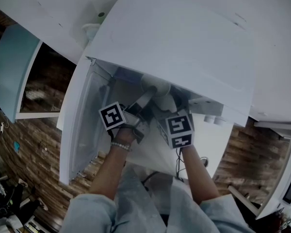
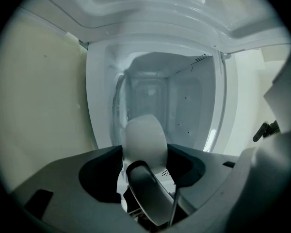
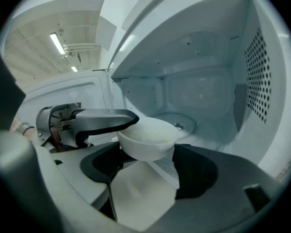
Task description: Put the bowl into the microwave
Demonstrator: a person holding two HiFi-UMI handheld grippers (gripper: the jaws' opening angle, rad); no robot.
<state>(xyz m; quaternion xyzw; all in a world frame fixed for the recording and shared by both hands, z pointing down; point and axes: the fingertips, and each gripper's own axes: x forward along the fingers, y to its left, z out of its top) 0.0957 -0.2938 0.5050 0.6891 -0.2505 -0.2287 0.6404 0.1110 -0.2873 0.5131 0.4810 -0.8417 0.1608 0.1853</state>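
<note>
The microwave (image 3: 262, 81) stands wide open, its door (image 1: 82, 125) swung out to the left, and both grippers are right at the mouth of the cavity. The left gripper (image 2: 143, 169) has the white bowl (image 3: 148, 137), jaws clamped on its rim at the left side, one dark finger (image 3: 104, 117) lying over the top edge and the other below it. The bowl sits upright in that grip, at the front of the cavity and short of the glass turntable (image 3: 177, 123), which lies further in on the cavity floor.

Underneath comes the right gripper (image 3: 136, 171), jaws drawn together with nothing pinched between them, its broad pale jaw reaching up under the bowl's base. Whether it touches the base cannot be told.

From the head view, the two marker cubes, left (image 1: 112, 115) and right (image 1: 179, 131), sit side by side just outside the opening, with both forearms reaching in from below. A beaded bracelet (image 1: 120, 145) shows on the left wrist. The perforated right wall and the pale back wall frame the bowl.
</note>
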